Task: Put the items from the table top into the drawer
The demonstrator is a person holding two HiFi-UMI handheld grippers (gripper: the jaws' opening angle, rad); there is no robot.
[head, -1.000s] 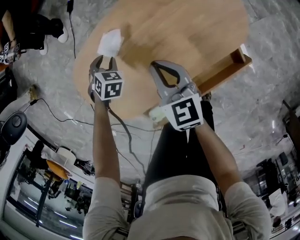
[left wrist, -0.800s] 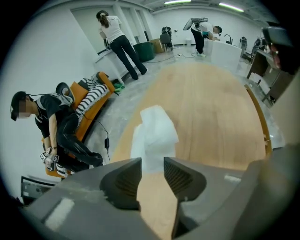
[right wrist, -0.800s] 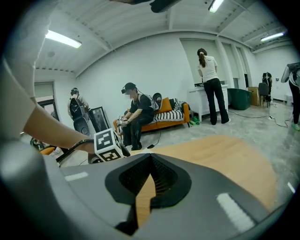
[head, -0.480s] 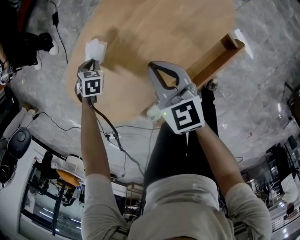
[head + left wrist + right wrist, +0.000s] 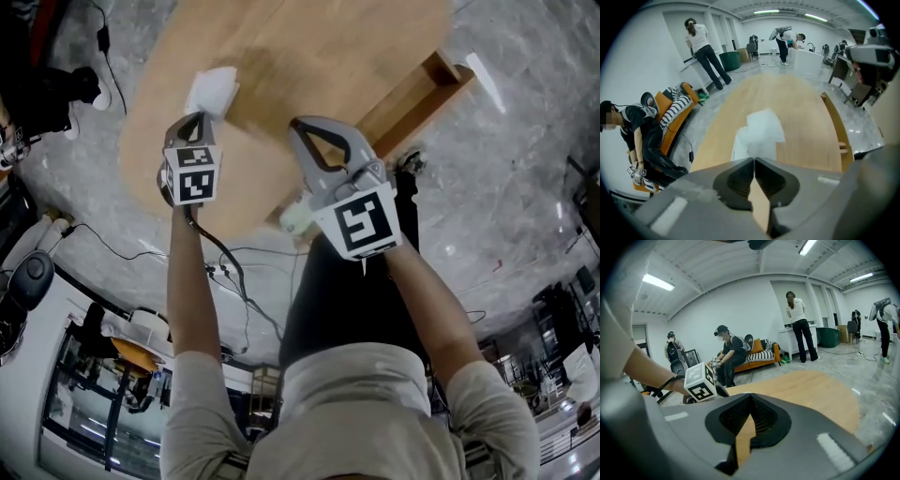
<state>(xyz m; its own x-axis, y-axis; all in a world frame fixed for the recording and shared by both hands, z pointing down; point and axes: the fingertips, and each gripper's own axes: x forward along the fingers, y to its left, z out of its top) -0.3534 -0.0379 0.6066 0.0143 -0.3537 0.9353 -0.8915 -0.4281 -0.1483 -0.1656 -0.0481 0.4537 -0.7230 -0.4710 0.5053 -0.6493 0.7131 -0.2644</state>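
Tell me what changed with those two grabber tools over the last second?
The left gripper had its jaws wide open near the white packet; now they are closing, tips meeting at its near edge, though whether they pinch it cannot be told. The right gripper stayed shut and empty over the wooden table; the packet and the open drawer kept their places.

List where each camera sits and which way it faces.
Head view: on head, steeply down at wooden table; shows both forearms, left tool, right tool.
Left gripper view: on left tool, along closing jaws, nothing visibly between, toward white plastic bag.
Right gripper view: on right tool, across table; shows left tool, forearm.
All share the table.
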